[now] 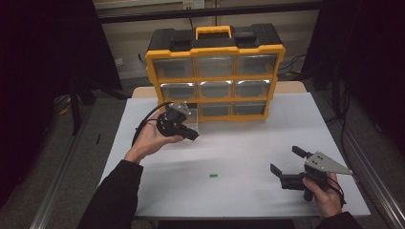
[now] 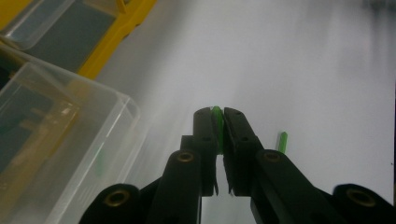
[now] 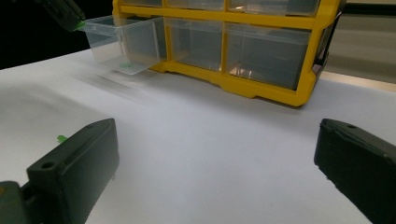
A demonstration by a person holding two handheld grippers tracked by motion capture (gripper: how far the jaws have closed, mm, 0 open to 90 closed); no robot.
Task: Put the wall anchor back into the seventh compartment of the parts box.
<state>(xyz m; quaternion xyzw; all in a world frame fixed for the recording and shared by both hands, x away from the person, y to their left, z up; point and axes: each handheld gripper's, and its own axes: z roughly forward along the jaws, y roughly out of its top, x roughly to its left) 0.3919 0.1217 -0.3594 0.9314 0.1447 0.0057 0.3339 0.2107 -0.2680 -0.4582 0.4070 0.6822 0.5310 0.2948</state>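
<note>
Held the left gripper (image 1: 191, 133) just in front of the organiser (image 1: 215, 71), beside its pulled-out clear drawer (image 2: 70, 140), jaws pressed together on a small green piece (image 2: 216, 113). Caught what looked like a second green piece (image 2: 282, 141) on the white table (image 1: 248, 138) beyond the jaws, though blurred. Left another green piece (image 1: 213, 175) lying mid-table, well apart from both tools. Rested the right gripper (image 1: 286, 164) low near the right front corner, jaws spread wide around nothing.
</note>
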